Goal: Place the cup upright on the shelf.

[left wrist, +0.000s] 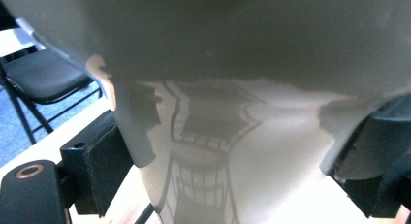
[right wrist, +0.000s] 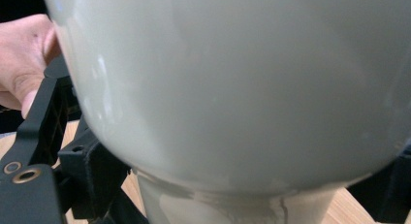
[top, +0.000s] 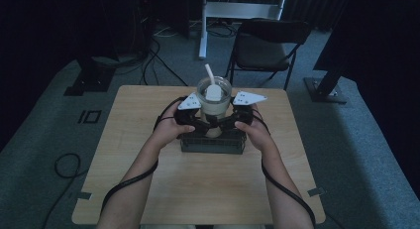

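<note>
A pale cup (top: 214, 106) with a wide round bowl and a narrower foot stands upright over a dark slatted rack (top: 213, 141) at the middle of the wooden table (top: 148, 184). A white spoon (top: 212, 85) leans in its bowl. My left gripper (top: 203, 124) and right gripper (top: 226, 123) meet at the foot from either side, each held by a hand. In the left gripper view the black pads (left wrist: 104, 166) press both sides of the foot (left wrist: 232, 156). The right gripper view has the bowl (right wrist: 232, 88) looming above the foot (right wrist: 232, 207), a pad (right wrist: 94, 185) against it.
A black folding chair (top: 265, 43) stands beyond the table's far edge, beside white stand legs (top: 237, 11). Dark stand bases sit on the carpet at far left (top: 86, 83) and far right (top: 324, 90). Cables lie on the floor at left (top: 67, 164).
</note>
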Demonstrator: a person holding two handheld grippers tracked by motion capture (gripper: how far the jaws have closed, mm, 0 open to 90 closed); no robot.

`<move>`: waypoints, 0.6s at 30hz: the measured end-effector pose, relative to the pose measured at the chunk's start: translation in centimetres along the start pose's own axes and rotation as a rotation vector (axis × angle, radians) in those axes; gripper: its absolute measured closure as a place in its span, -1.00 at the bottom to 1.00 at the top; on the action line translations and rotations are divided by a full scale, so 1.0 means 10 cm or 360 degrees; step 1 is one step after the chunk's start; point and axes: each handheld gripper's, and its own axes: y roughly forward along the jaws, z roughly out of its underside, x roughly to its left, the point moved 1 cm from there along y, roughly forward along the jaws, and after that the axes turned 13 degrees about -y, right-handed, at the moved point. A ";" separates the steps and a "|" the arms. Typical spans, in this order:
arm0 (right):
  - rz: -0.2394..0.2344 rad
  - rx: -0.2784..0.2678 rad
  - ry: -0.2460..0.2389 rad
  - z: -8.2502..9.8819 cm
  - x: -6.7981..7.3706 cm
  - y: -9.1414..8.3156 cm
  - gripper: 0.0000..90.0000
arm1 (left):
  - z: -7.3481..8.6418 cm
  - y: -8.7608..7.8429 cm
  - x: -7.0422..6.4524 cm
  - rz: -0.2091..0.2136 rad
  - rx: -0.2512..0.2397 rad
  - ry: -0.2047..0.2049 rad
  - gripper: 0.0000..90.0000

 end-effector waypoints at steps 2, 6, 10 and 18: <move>-0.0007 0.0017 0.0009 0.05 0.00 0.01 -0.81 | 0.04 0.03 0.00 0.0000 0.0010 -0.0015 -0.76; -0.0009 0.0030 0.0024 0.13 0.01 0.02 -0.81 | 0.12 0.07 0.02 0.0010 -0.0001 -0.0046 -0.76; -0.0009 0.0038 0.0028 0.18 0.01 0.03 -0.81 | 0.16 0.10 0.03 0.0012 0.0003 -0.0053 -0.76; -0.0022 0.0063 0.0039 0.30 0.03 0.06 -0.81 | 0.30 0.16 0.05 0.0011 -0.0006 -0.0080 -0.76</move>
